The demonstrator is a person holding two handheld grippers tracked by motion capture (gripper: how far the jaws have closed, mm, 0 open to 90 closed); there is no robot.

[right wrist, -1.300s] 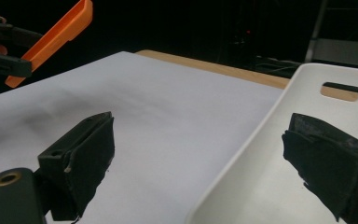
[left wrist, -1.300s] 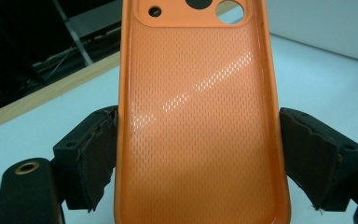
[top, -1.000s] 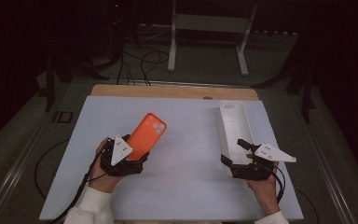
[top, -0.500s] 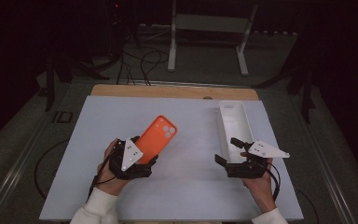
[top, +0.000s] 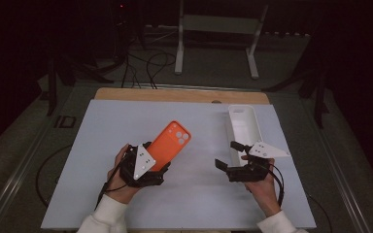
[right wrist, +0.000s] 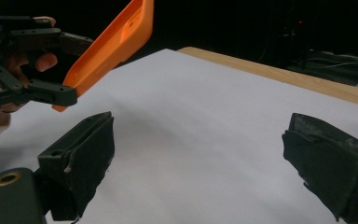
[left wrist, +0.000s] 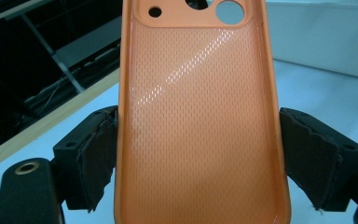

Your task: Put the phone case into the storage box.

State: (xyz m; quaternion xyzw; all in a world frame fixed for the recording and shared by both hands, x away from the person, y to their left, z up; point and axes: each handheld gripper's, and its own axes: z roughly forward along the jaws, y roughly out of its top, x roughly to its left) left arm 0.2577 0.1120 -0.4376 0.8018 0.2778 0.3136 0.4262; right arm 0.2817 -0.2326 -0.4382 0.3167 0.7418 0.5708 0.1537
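High view is showing the left gripper [top: 151, 158] pinching an orange phone case [top: 170, 143] by its long edges and holding it tilted above the white mat [top: 97, 145], while the right gripper [top: 229, 156] is hovering with jaws spread and nothing between them, just beside the near end of the white tray [top: 243, 126]. Left gripper view is confirming the pads [left wrist: 95, 158] pressing on both sides of the case, hollow side facing the camera. So the pickup is looking done; what is left, probably, is a handover or a drop into the tray, which seems to be lying empty, though its floor is hard to read.
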